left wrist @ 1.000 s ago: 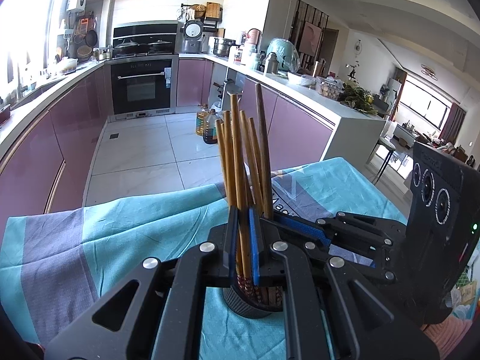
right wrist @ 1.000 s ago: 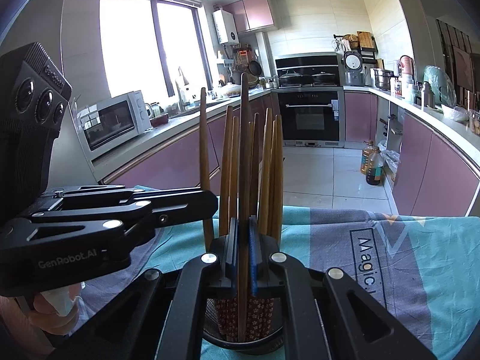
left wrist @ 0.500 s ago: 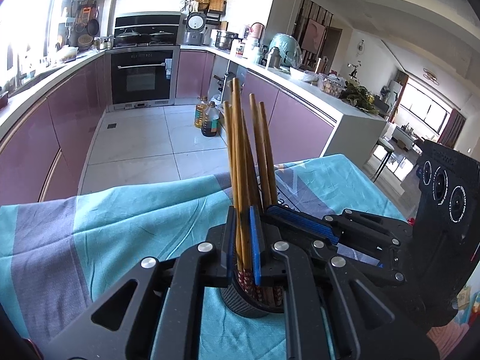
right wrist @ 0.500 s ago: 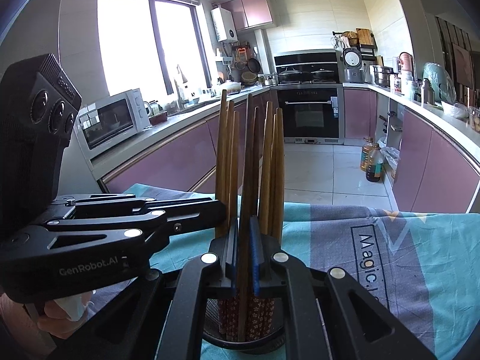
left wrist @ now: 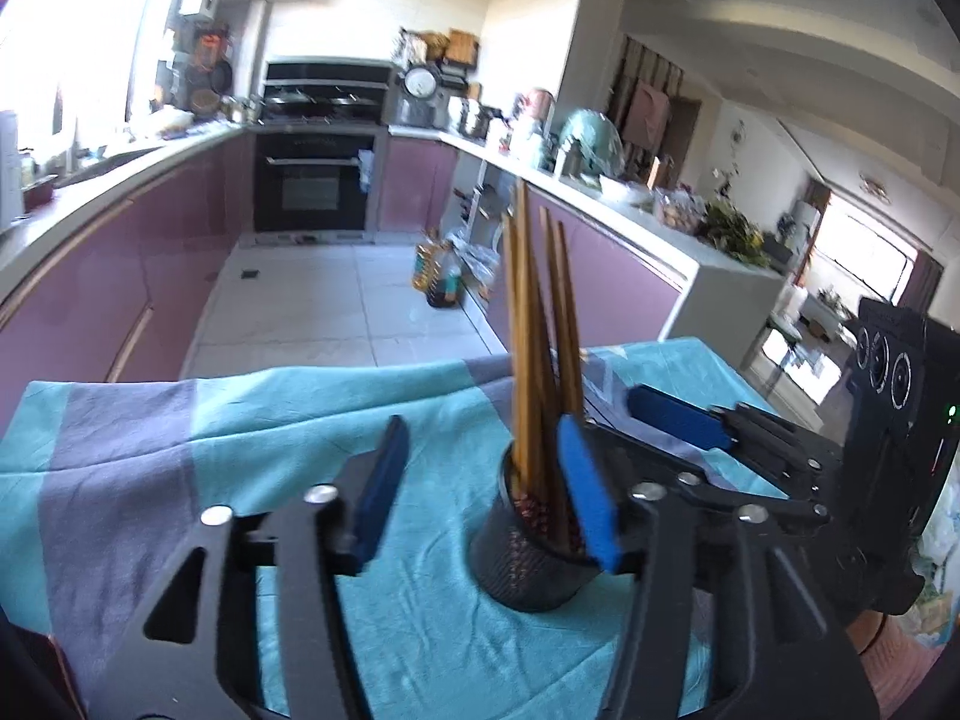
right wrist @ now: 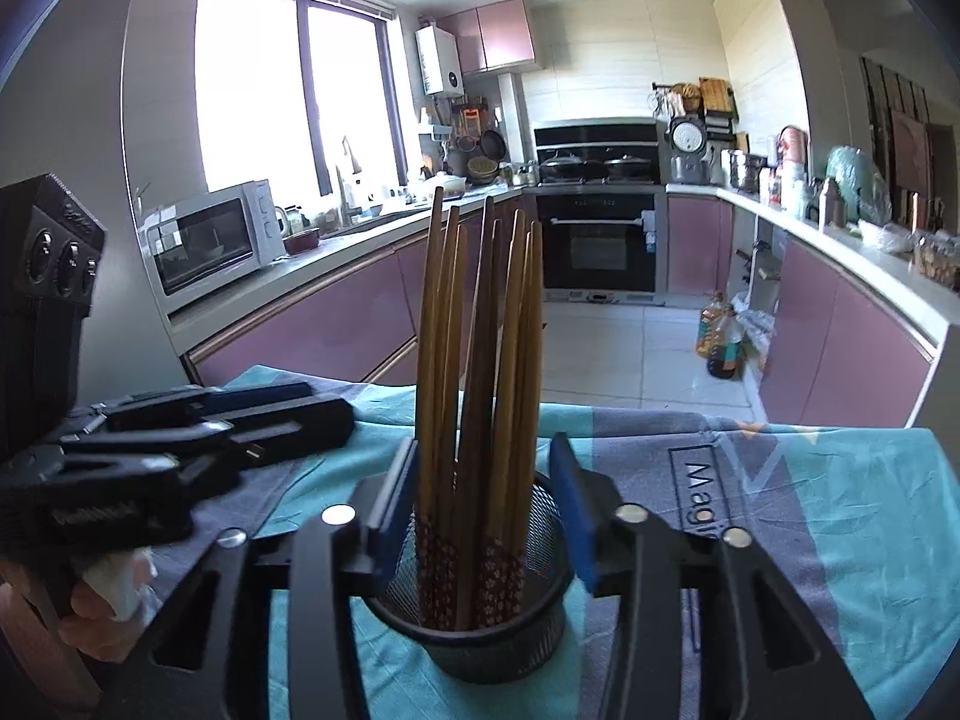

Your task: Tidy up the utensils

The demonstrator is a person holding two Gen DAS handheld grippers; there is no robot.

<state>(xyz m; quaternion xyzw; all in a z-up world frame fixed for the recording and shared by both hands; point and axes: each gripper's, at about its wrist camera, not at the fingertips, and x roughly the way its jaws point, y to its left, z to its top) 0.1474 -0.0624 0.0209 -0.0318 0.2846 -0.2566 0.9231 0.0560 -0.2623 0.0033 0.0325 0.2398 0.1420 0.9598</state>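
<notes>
Both jaws just parted, chopsticks (right wrist: 480, 360) free in holder (right wrist: 474, 630)

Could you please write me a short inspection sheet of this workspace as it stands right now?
Surface: table under a teal and grey cloth, creased.
Job's things: wooden chopsticks upright in a black mesh cup.
Clutter: nothing seen on the cloth.
Grippers: right claw open, pads either side of the chopsticks, not pressing; left claw open, cup partly behind its right pad; both have just been opening.
Cables: nothing seen.
Surroundings: kitchen; purple cabinets, oven, microwave, oil bottles on the floor.
</notes>
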